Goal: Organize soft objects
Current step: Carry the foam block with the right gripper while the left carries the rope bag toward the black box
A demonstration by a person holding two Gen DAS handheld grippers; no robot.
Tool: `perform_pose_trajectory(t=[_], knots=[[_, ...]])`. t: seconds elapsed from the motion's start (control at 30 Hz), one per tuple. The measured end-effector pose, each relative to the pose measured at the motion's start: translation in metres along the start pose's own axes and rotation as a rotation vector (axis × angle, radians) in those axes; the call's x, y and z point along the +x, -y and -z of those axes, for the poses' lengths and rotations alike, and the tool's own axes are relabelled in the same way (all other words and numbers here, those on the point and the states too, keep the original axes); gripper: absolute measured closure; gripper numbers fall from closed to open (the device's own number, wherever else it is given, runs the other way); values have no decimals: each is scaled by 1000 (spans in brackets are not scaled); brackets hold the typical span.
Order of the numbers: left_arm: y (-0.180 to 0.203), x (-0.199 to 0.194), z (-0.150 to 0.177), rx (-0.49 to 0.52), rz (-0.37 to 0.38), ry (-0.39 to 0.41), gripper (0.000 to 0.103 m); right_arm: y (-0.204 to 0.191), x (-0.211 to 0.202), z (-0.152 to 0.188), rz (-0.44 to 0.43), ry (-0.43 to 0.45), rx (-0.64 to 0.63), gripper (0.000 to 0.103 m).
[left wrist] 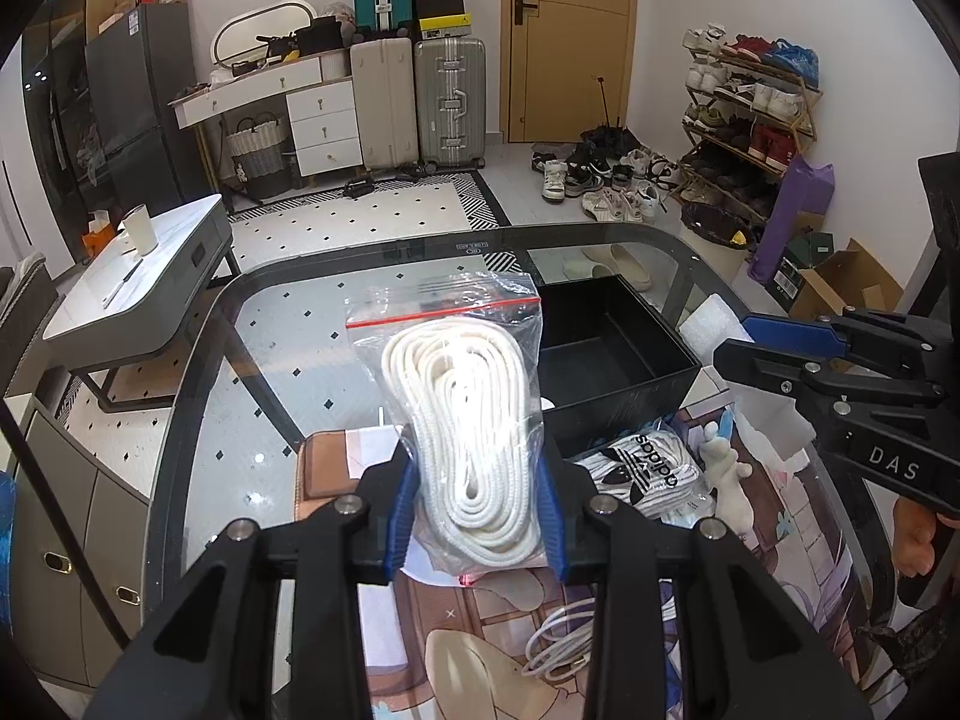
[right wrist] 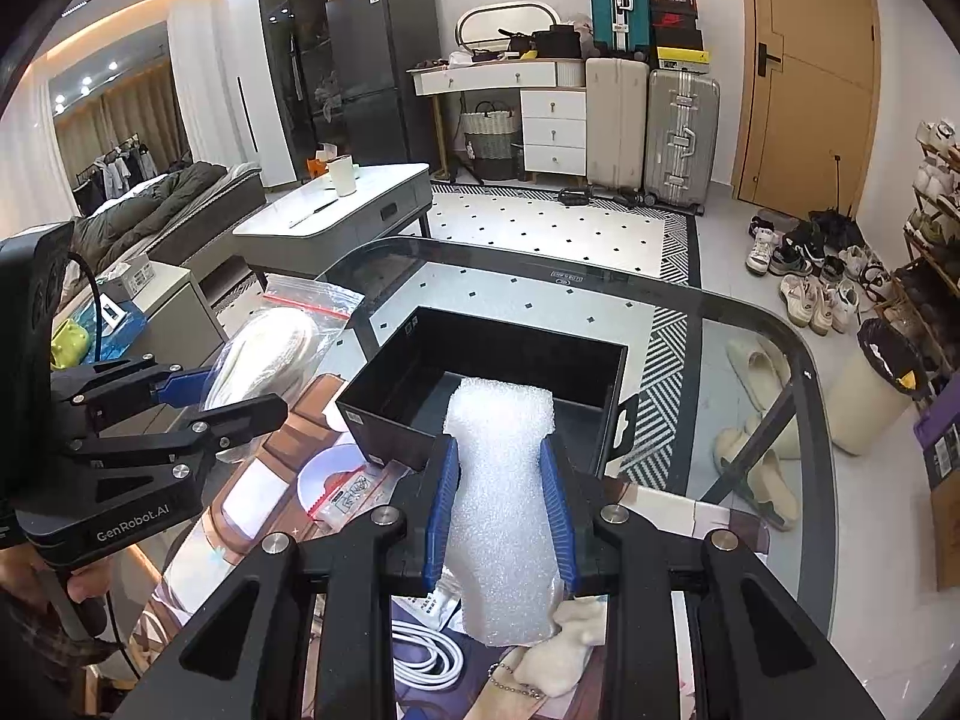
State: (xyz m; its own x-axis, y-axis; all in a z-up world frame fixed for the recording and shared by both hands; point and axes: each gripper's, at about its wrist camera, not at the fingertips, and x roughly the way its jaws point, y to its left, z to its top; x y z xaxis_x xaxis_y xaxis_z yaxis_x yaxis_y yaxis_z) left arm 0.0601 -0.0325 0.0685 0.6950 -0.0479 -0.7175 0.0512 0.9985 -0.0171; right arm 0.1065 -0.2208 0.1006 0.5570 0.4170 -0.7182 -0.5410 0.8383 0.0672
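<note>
My left gripper [left wrist: 480,504] is shut on a clear zip bag of coiled white rope [left wrist: 468,420] and holds it above the glass table, left of an empty black box [left wrist: 612,354]. The bag also shows in the right wrist view [right wrist: 270,354]. My right gripper [right wrist: 501,516] is shut on a white foam piece [right wrist: 501,480], whose far end hangs over the near rim of the black box [right wrist: 480,360]. The right gripper shows in the left wrist view [left wrist: 780,354]. Below lie an Adidas-print fabric item [left wrist: 648,474], a small plush toy [left wrist: 729,480] and a white cable [left wrist: 558,642].
The glass table [left wrist: 270,372] carries a printed mat [left wrist: 780,540] near me. A small packet [right wrist: 354,492] lies on the mat. A grey side table [left wrist: 138,288] stands left. A shoe rack [left wrist: 750,108], loose shoes and a bin [left wrist: 714,234] stand right.
</note>
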Motion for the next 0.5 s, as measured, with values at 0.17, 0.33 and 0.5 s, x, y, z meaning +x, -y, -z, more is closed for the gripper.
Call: perform_pose_trajectory(t=[0.17, 0.33, 0.5], knots=[[1, 4, -12, -1, -5, 7, 70, 2, 2, -14, -1, 3, -2, 74], [-1, 10, -21, -10, 3, 4, 70, 5, 5, -26, -3, 1, -4, 74], [-3, 11, -23, -15, 3, 6, 70, 7, 8, -38, -1, -1, -7, 75]])
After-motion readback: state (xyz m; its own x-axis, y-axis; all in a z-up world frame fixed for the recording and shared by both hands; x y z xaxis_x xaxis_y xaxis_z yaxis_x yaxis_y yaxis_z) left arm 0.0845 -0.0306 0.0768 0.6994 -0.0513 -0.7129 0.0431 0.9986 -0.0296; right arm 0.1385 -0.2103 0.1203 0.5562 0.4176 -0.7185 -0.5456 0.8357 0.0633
